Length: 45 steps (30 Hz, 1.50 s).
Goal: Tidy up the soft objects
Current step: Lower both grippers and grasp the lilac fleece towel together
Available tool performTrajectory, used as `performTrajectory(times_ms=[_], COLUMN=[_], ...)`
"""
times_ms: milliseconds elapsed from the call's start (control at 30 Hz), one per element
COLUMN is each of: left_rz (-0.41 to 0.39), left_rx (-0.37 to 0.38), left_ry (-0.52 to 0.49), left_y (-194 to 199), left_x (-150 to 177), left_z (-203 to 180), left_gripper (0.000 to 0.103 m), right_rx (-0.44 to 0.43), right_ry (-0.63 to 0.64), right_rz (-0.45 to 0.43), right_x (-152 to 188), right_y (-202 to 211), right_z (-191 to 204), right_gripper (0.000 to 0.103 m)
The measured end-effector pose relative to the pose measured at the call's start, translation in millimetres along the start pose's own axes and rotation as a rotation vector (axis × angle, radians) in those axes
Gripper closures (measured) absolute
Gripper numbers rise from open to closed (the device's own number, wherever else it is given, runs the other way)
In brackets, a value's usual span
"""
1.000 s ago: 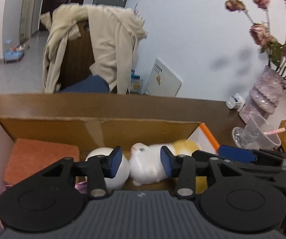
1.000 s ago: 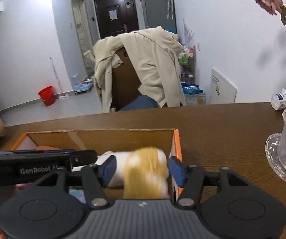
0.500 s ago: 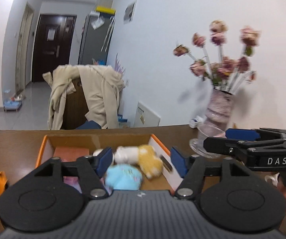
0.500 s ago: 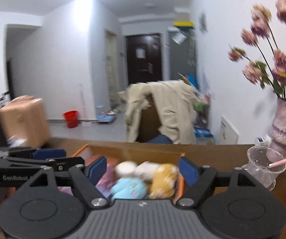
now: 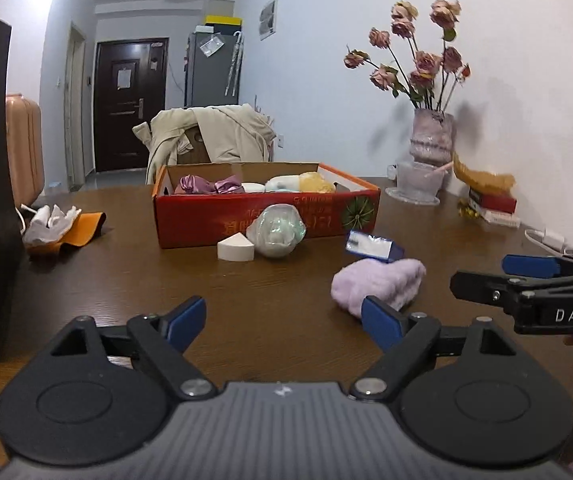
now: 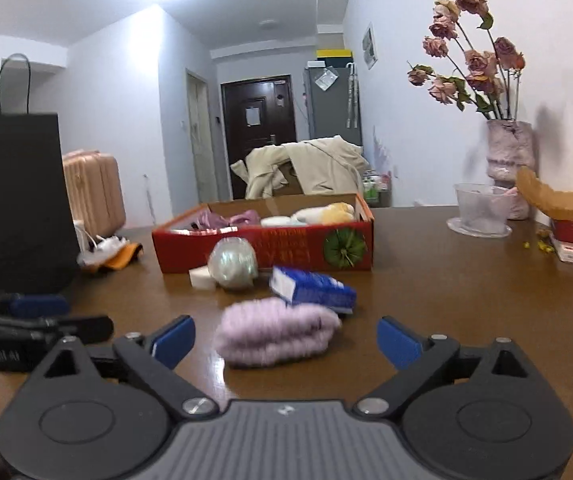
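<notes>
Dark wooden table, red cardboard box, lilac fuzzy cloth, blue packet, white wedge sponge, black bag

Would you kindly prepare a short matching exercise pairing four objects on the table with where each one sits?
Things:
1. lilac fluffy cloth
2. white sponge wedge
3. yellow plush
4. blue packet

Places:
A. inside the red box
B. nearest the right hand-held gripper
C. just behind the cloth
D. beside the shiny round bundle

Pairs: 1-B, 2-D, 3-A, 4-C
</notes>
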<state>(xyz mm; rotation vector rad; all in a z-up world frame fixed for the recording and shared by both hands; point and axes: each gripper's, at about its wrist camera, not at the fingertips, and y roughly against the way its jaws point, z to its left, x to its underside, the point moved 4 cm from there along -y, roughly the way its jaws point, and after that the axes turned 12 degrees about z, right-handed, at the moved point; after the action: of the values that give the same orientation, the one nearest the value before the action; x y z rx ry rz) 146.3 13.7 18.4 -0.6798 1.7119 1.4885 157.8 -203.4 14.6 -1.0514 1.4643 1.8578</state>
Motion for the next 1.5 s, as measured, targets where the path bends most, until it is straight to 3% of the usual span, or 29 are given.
performTrajectory(times_ms=[200, 400, 633, 833, 900, 967, 1067, 1167, 1233, 1300, 1367, 1500], left_rz=[-0.023, 0.021, 0.101, 0.194, 0.210, 0.231, 0.228, 0.225, 0.216, 0.208, 0.209, 0.275], left_rx=[0.017, 0.036, 0.117, 0.217, 0.215, 0.194, 0.179, 0.168, 0.246, 0.301, 0.299, 0.307], left_ry=[0.019, 0.028, 0.069, 0.112, 0.077, 0.073, 0.079, 0.093, 0.141, 0.198, 0.218, 0.254], left_y=[6, -11, -52, -90, -100, -110, -115, -117, -114, -112, -115, -120], left_x=[-3, -1, -22, -36, -35, -34, -36, -37, -39, -44, -48, -42], left_z=[7, 2, -8, -24, -34, -37, -35, -30, -25, -21, -20, -20], left_gripper=[0.014, 0.014, 0.016, 0.032, 0.042, 0.048, 0.057, 0.059, 0.057, 0.050, 0.050, 0.062], right_rx=[0.018, 0.014, -0.076, -0.188, -0.251, -0.227, -0.212, -0.232, -0.237, -0.250, -0.269, -0.277], right_ry=[-0.010, -0.025, -0.161, -0.231, -0.207, -0.167, -0.193, -0.304, -0.321, -0.319, -0.320, -0.306], right_rz=[-0.016, -0.001, 0.053, 0.168, 0.244, 0.302, 0.305, 0.315, 0.321, 0.312, 0.307, 0.314], right_x=[-1, -8, -25, -40, -43, -46, -51, -51, -49, -48, -44, -33], right_y=[4, -10, -30, -74, -96, -115, -131, -141, -142, -137, -132, -118], right_z=[7, 6, -22, -49, -50, -48, -54, -67, -71, -68, -67, -60], right_gripper=[0.005, 0.008, 0.012, 0.030, 0.045, 0.048, 0.047, 0.048, 0.053, 0.064, 0.073, 0.074])
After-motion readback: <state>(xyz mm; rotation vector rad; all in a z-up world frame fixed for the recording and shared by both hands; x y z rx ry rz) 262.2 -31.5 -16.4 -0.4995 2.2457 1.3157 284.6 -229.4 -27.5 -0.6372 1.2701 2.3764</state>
